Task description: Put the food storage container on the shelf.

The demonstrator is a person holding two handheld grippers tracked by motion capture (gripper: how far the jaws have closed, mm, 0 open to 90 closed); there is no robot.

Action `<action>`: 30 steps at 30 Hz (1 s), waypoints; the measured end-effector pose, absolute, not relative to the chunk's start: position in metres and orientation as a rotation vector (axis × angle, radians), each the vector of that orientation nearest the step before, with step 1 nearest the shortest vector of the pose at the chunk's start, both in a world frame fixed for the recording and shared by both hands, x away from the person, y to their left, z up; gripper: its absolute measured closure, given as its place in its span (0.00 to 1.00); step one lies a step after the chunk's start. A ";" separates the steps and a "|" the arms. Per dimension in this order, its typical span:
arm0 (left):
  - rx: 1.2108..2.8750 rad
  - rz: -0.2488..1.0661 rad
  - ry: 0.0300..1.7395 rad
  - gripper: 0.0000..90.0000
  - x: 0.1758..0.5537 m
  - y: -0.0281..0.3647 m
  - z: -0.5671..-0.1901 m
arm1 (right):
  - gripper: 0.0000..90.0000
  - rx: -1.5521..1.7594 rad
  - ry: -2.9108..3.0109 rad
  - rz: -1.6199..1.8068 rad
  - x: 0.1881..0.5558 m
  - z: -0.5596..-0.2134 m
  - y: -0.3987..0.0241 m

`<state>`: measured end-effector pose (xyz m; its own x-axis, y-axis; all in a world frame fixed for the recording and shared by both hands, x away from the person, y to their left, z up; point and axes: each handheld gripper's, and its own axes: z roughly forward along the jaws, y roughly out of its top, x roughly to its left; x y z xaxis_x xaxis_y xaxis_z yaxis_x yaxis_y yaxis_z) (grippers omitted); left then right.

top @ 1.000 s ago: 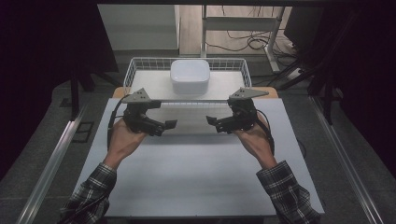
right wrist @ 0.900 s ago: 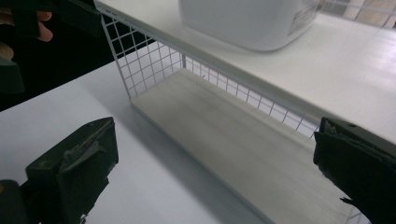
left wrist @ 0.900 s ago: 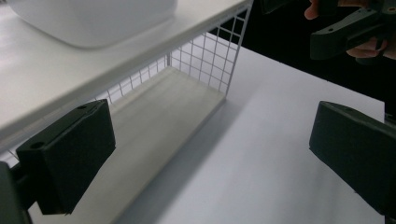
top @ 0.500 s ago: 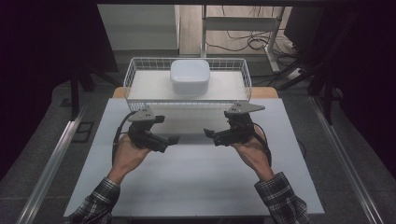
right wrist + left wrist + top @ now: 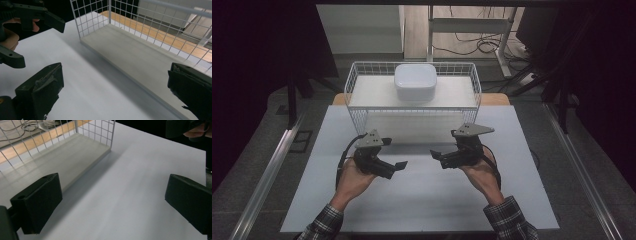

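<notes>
A white wire basket [image 5: 357, 82] with a pale board floor stands at the back of the white table [image 5: 422, 200]. A white rounded container [image 5: 415, 82] sits in its far middle. My left gripper [image 5: 396, 161] hovers over the table in front of the basket's left half, open and holding nothing. My right gripper [image 5: 438, 156] mirrors it in front of the right half, also open and holding nothing. In the left gripper view the jaws of my left gripper [image 5: 112, 205] stand wide apart over bare table beside the basket [image 5: 95, 135]. The right gripper [image 5: 115, 90] spreads its jaws toward the basket's corner [image 5: 95, 17].
The other hand's gripper [image 5: 32, 15] shows at the right gripper view's top left. Metal rails [image 5: 272, 165] run along both sides of the table. A desk frame and cables [image 5: 472, 30] lie behind the basket. Dark screens flank the scene.
Both grippers have drawn back from the basket's front toward the person and now sit lower over the table. The basket and container have stayed put.
</notes>
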<state>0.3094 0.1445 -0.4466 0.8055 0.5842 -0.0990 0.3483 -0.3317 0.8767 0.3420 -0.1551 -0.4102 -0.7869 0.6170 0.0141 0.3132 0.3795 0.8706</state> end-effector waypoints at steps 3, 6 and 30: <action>1.937 0.253 0.702 0.01 0.304 0.144 -0.455 | 0.00 0.803 2.327 1.366 0.338 -0.417 -0.158; 1.916 0.225 0.713 0.01 0.298 0.146 -0.465 | 0.00 0.799 2.343 1.343 0.336 -0.422 -0.161; 1.882 0.321 0.794 0.02 0.251 0.184 -0.490 | 0.00 0.887 2.310 1.304 0.298 -0.446 -0.206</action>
